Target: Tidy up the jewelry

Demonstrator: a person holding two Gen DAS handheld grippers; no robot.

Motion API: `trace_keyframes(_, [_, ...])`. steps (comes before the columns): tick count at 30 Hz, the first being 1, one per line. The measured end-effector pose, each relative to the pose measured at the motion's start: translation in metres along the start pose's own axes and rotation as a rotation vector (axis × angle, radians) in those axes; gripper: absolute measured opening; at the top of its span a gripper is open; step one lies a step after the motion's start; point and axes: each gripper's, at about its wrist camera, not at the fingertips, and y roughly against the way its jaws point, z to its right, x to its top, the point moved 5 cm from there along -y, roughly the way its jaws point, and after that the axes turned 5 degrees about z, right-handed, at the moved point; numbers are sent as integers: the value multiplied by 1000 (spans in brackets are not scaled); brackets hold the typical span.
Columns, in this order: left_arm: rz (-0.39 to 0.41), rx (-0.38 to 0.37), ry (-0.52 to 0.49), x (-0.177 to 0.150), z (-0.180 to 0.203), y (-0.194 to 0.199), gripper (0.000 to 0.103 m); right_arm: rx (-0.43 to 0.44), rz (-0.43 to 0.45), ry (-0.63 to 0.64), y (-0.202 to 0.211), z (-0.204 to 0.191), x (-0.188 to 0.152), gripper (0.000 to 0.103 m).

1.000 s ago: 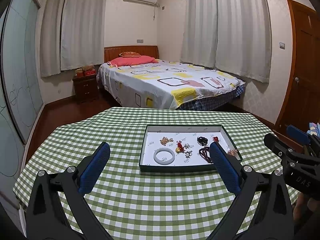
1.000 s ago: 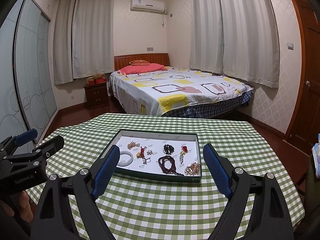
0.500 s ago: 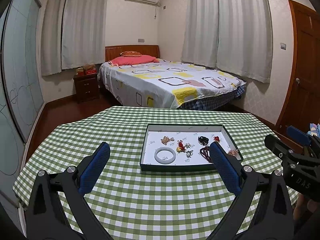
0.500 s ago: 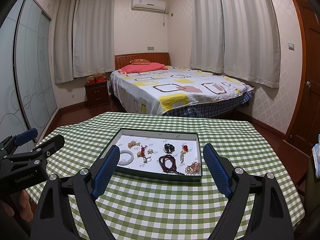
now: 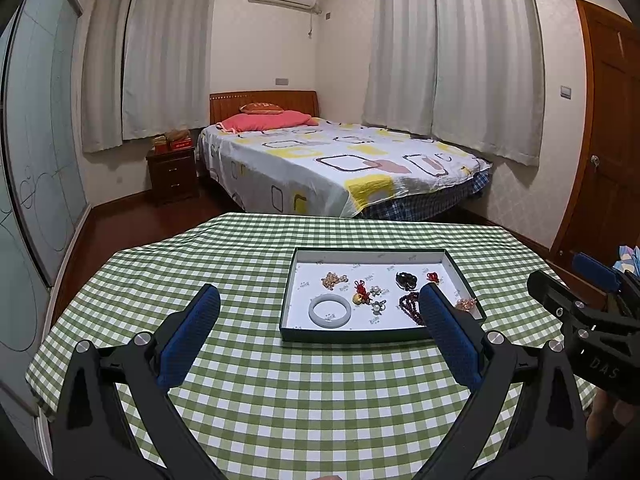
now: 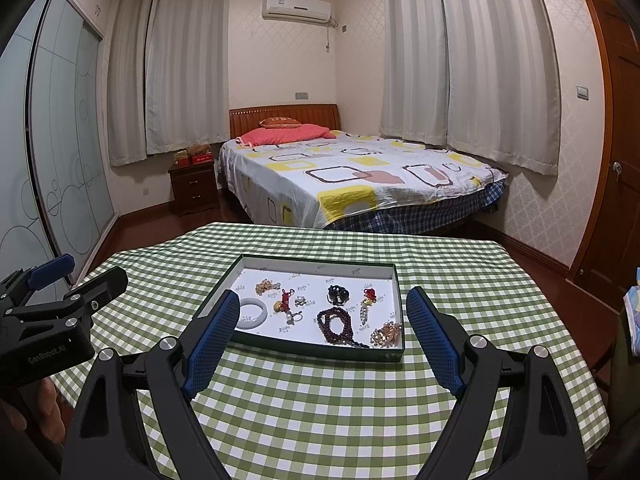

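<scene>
A shallow dark-green tray [image 5: 352, 336] [image 6: 320, 350] with a white floor rests on the green checked tablecloth [image 5: 280, 400]. Inside lie a pale jade bangle [image 5: 330, 311] [image 6: 252, 313], a dark red bead necklace [image 6: 338, 322], a gold piece [image 5: 333, 279], a black piece [image 5: 406, 279] and several small charms. My left gripper [image 5: 320, 300] hovers open over the cloth, short of the tray's near left side. My right gripper [image 6: 322, 306] is open too, held above the tray's near edge. Neither holds anything.
The round table [image 6: 520, 280] drops off to a dark wood floor on all sides. Beyond it stand a bed [image 5: 340, 168], a nightstand [image 5: 172, 176], glass wardrobe doors at left and a wooden door [image 6: 616, 160] at right. A hand [image 6: 44, 404] grips the left tool.
</scene>
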Motion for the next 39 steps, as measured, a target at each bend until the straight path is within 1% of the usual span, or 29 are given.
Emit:
trace_keyframes(4, [2, 5, 7, 1, -1, 0, 97, 0, 0, 1, 0, 0, -1, 82])
trace_keyframes(6, [4, 9, 8, 1, -1, 0, 99, 0, 0, 1, 0, 0, -1, 82])
trace_keyframes(15, [8, 8, 2, 0, 0, 1, 99, 0, -1, 2, 1, -1, -2, 82])
trace_keyframes(17, [2, -5, 9, 0, 0, 0, 99, 0, -2, 2, 0, -1, -2, 82])
trace_keyframes(22, [3, -3, 29, -1, -4, 0, 99, 0, -2, 2, 0, -1, -2, 82])
trace_keyframes(25, [-5, -14, 44, -2, -6, -1, 99, 0, -2, 2, 0, -1, -2, 82])
trace_keyframes(31, [-4, 5, 90, -3, -13, -1, 99, 2, -4, 2, 1, -1, -4, 82])
trace_keyframes(35, [-5, 16, 65, -4, -13, -5, 99, 4, -7, 2, 0, -3, -9, 82])
trace_keyframes(39, [-26, 19, 63, -8, -14, -12, 99, 4, -11, -3, -1, -1, -13, 82])
